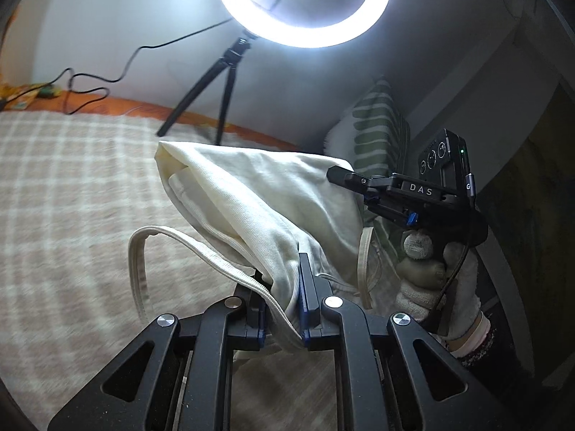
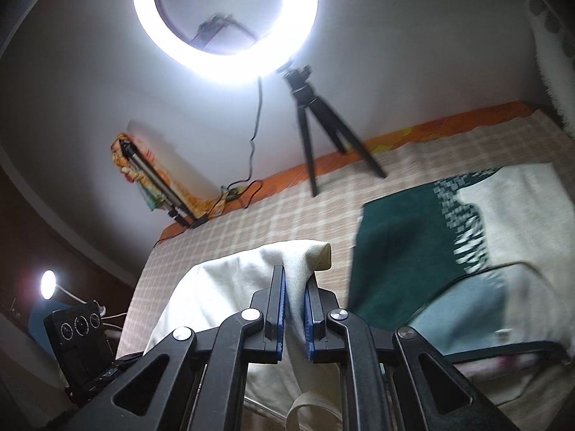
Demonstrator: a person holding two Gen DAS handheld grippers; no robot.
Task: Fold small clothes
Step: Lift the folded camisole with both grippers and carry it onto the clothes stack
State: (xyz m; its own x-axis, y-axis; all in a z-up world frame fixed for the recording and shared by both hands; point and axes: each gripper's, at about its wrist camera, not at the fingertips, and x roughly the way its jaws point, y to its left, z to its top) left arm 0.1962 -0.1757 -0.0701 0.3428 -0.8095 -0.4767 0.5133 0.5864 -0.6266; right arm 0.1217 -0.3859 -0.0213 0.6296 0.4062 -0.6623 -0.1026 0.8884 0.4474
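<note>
A small cream-white garment with ribbed straps hangs in the air between my two grippers, above the checked bed cover. My left gripper is shut on its lower edge near a strap. My right gripper shows at the right of the left wrist view, pinching the garment's other end. In the right wrist view, my right gripper is shut on a fold of the same garment, whose tip sticks up past the fingers.
A ring light on a black tripod stands at the far edge of the bed, cable trailing left. A dark green and cream cloth lies on the bed at right. A striped pillow leans by the wall.
</note>
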